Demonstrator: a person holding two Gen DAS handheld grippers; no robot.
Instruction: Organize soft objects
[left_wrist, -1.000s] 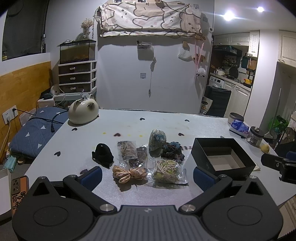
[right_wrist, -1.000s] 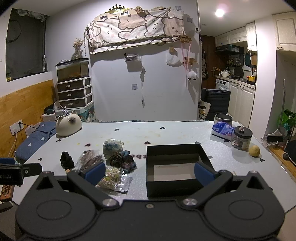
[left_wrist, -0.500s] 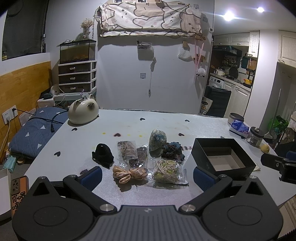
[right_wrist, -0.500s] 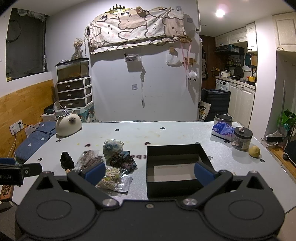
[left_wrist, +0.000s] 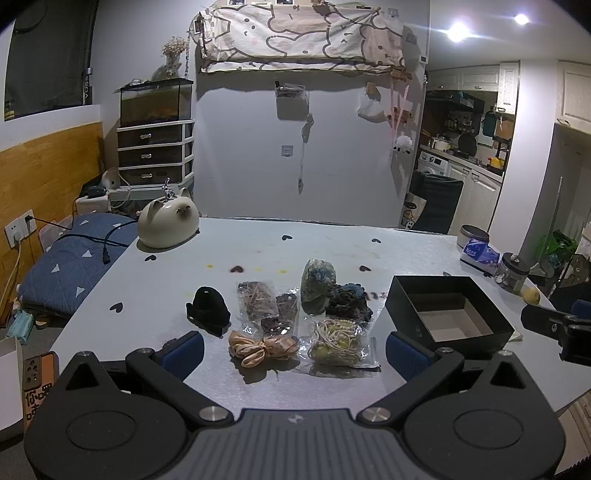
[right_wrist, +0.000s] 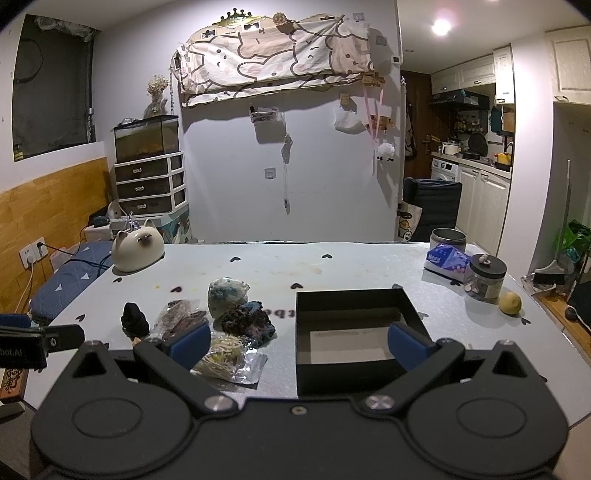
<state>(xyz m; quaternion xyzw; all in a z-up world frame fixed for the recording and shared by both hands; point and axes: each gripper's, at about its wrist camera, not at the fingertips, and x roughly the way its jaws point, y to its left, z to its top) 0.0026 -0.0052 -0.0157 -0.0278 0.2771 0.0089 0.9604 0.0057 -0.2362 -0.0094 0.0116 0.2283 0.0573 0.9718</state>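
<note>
Several soft items lie grouped on the grey table (left_wrist: 258, 254): a black knit piece (left_wrist: 207, 311), a peach ribbon bundle (left_wrist: 263, 347), a bag of cream cord (left_wrist: 337, 340), a bag of brown strands (left_wrist: 258, 302), a blue-white bagged ball (left_wrist: 318, 283) and a dark yarn clump (left_wrist: 349, 303). An open black box (left_wrist: 448, 314) stands right of them, empty. My left gripper (left_wrist: 294, 350) is open at the near edge, facing the ribbon. My right gripper (right_wrist: 298, 341) is open in front of the box (right_wrist: 356, 332), with the cord bag (right_wrist: 225, 356) by its left finger.
A cream cat-shaped ornament (left_wrist: 168, 223) sits at the far left of the table. At the right edge stand a glass jar (right_wrist: 484, 278), a tissue pack (right_wrist: 445, 260), a metal tin (right_wrist: 447, 238) and a lemon (right_wrist: 510, 303). A phone (left_wrist: 37, 380) lies at the left.
</note>
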